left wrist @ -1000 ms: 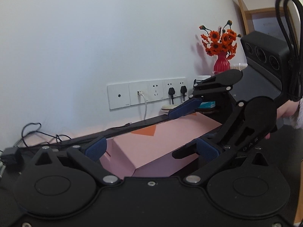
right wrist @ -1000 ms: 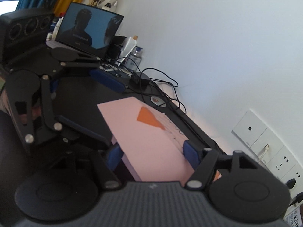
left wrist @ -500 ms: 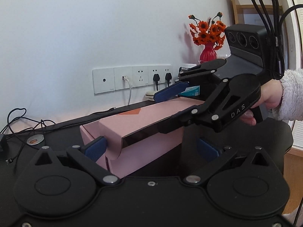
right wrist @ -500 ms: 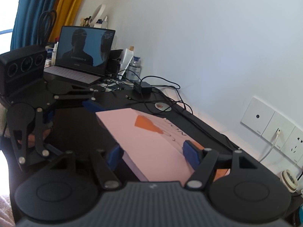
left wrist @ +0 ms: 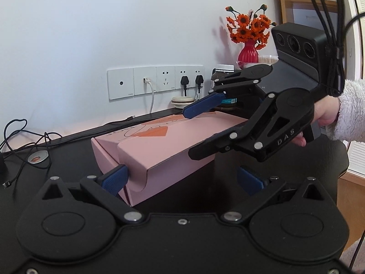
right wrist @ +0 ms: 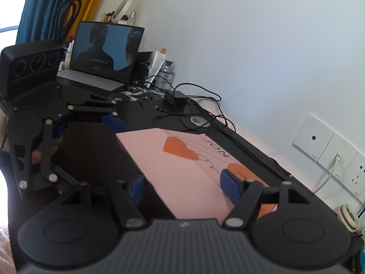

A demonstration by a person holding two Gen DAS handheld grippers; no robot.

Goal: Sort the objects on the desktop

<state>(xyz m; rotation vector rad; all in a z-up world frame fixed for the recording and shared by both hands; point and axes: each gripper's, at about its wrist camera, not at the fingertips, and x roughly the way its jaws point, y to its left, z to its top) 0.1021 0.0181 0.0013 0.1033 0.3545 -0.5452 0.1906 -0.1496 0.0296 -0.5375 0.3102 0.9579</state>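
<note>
A long pink box (left wrist: 164, 146) with orange shapes on its lid lies slanted across the black desk (left wrist: 68, 157). My right gripper (left wrist: 191, 133) is shut on its far end, one blue pad on the upper edge and the other finger along the front side. In the right wrist view the pink box (right wrist: 182, 166) fills the space between the right gripper's (right wrist: 183, 187) pads. My left gripper (left wrist: 182, 180) is open: its left pad sits right against the box's near end, its right pad stands well apart. The left gripper (right wrist: 95, 153) shows at the left of the right wrist view.
Wall sockets (left wrist: 155, 82) with plugged-in cords run behind the desk. A red vase of orange flowers (left wrist: 248, 50) stands at the back right. An open laptop (right wrist: 105, 52), a bottle (right wrist: 167, 73), a charger brick (right wrist: 175, 99) and loose cables (left wrist: 22, 137) crowd the far end.
The box, held by the right gripper, has swung from between the left gripper's fingers to lie against its left pad. The right gripper has shifted and rolled a little. Neither gripper's jaw width changed.
</note>
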